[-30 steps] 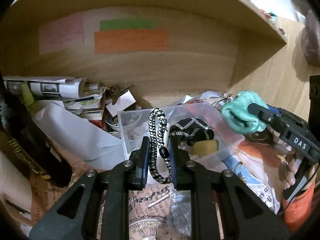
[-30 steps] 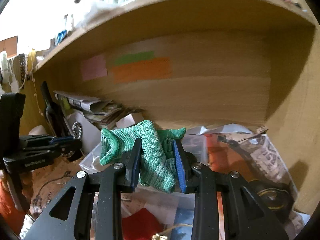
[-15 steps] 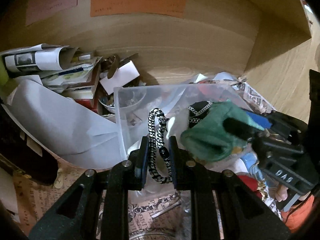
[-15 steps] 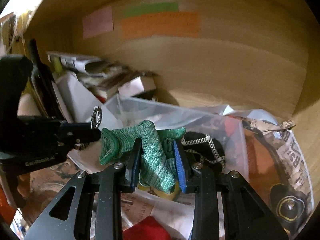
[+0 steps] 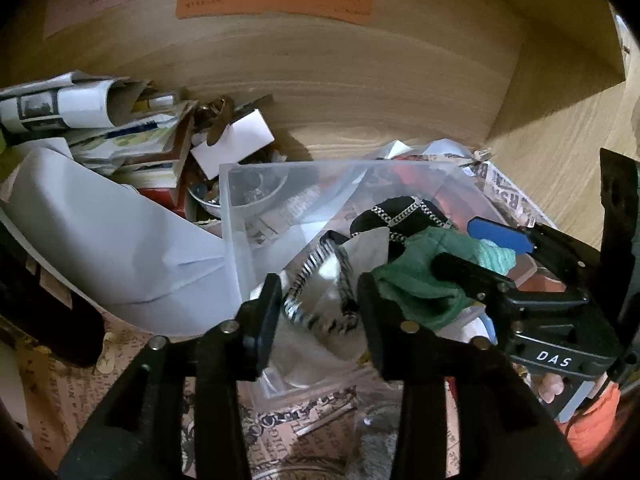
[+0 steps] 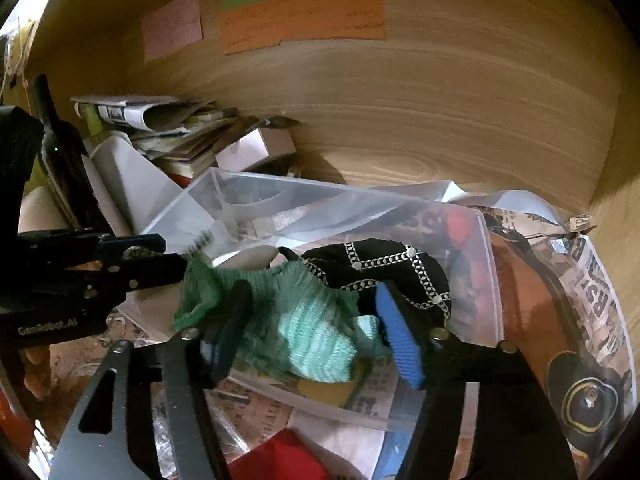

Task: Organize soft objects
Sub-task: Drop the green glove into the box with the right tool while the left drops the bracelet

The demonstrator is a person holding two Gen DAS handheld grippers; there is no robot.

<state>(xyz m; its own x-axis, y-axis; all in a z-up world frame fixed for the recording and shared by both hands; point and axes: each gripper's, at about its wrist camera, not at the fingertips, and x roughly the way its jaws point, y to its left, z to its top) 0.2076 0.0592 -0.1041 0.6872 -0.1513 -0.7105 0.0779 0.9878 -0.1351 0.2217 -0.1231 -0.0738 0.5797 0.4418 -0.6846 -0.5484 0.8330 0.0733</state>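
A clear plastic bin (image 5: 280, 176) (image 6: 400, 200) stands in a wooden cubby. A black cloth with silver chain pattern (image 5: 400, 212) (image 6: 384, 264) lies inside it. My left gripper (image 5: 318, 300) is open over the bin's near left corner; the black-and-white braided band (image 5: 320, 280) sits loose and blurred between its jaws. My right gripper (image 6: 312, 328) is open over the bin; the green knit cloth (image 6: 304, 328) (image 5: 420, 280) spreads between its jaws, slipping down. The right gripper also shows in the left wrist view (image 5: 484, 256).
Rolled papers and books (image 5: 100, 120) (image 6: 160, 120) pile at the back left beside a white curved sheet (image 5: 112, 248). Newspaper (image 6: 592, 300) lines the floor on the right. A red cloth (image 6: 280, 460) lies in front of the bin. The cubby walls close in behind and right.
Both grippers moved forward and down over the bin and their jaws opened. The braided band and the green cloth have come loose and are dropping into the bin.
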